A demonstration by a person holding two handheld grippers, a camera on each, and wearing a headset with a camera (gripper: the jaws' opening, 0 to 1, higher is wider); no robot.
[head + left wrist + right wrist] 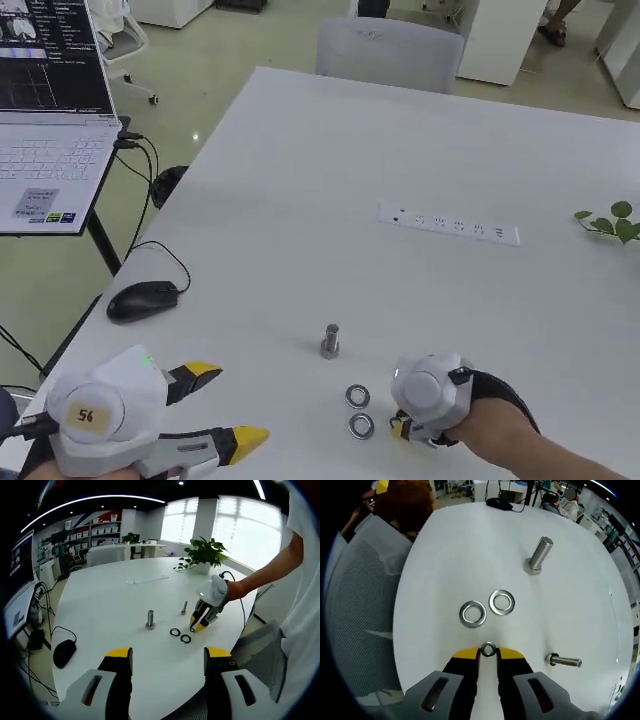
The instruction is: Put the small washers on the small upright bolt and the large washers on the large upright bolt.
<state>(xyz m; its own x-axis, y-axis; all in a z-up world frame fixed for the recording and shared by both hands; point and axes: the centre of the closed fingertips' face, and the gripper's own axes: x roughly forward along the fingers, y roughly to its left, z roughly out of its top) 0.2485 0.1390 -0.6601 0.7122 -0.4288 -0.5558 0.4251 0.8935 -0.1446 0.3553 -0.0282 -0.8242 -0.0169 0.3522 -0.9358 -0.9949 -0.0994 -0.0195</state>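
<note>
The large upright bolt stands on the white table, with two large washers flat on the table just in front of it. In the right gripper view they lie side by side. My right gripper sits low beside them, shut on a small washer. The small bolt stands close to its right. My left gripper is open and holds nothing, back at the near left edge of the table.
A black mouse lies near the table's left edge. A white power strip lies further back. A laptop sits on a side stand at left, a plant at far right, a grey chair behind the table.
</note>
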